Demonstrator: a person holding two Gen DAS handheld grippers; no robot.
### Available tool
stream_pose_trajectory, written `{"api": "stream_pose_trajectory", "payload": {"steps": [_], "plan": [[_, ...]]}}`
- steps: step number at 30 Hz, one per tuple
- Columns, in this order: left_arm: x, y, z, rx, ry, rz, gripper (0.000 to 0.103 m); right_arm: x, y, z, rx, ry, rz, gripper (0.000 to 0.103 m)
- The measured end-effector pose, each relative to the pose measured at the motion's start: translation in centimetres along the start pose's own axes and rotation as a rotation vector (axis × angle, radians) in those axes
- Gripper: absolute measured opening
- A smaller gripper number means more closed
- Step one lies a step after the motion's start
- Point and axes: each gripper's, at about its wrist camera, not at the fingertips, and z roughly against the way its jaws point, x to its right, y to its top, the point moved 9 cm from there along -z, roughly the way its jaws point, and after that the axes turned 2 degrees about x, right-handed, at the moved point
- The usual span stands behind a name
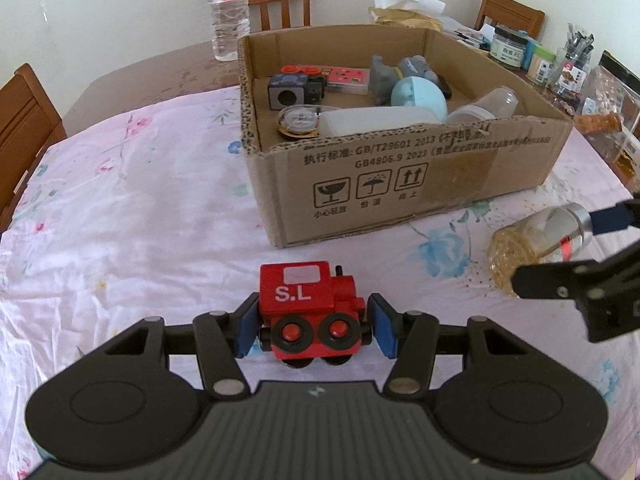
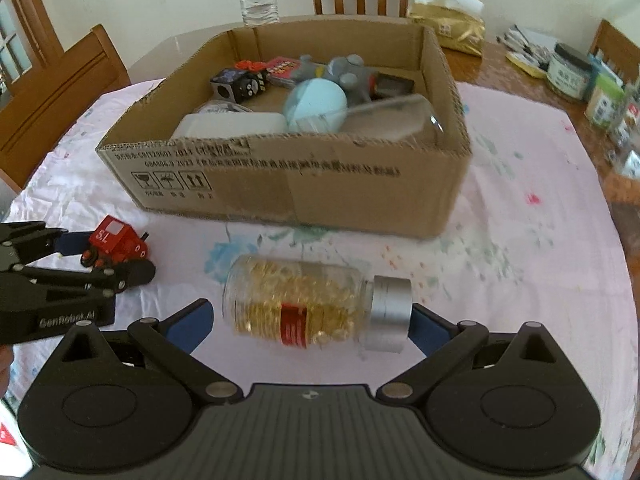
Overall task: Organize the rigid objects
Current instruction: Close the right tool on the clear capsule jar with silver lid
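Note:
A red toy train (image 1: 310,312) marked "S.L" stands on the flowered tablecloth. My left gripper (image 1: 314,328) is open around it, blue pads close on both sides with small gaps. It also shows in the right wrist view (image 2: 118,246). A glass bottle of golden capsules (image 2: 308,308) with a silver cap lies on its side between the fingers of my right gripper (image 2: 310,318), which is open wide; the right pad is at the cap, the left pad apart from the base. The bottle also shows in the left wrist view (image 1: 536,248). The cardboard box (image 2: 304,184) stands behind.
The box holds several items: a light blue ball (image 2: 316,106), a grey plush, a white container, small toys. A water bottle (image 1: 228,12) stands behind it. Jars (image 1: 508,46) and packets crowd the table's right side. Wooden chairs (image 1: 24,120) surround the table.

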Motion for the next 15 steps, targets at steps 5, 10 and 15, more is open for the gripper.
{"api": "stream_pose_trajectory", "payload": {"steps": [5,10,15], "plan": [[-0.3,-0.1,0.1,0.001,0.005,0.009,0.056,-0.9,0.6,-0.9,-0.004,-0.059,0.051,0.103],[-0.4,-0.1,0.1,0.001,0.005,0.012,0.056,-1.0,0.6,-1.5,-0.009,-0.124,0.082,0.103],[-0.5,-0.1,0.1,0.002,0.004,0.013,0.056,0.1,0.4,-1.1,-0.007,-0.159,0.056,0.103]]}}
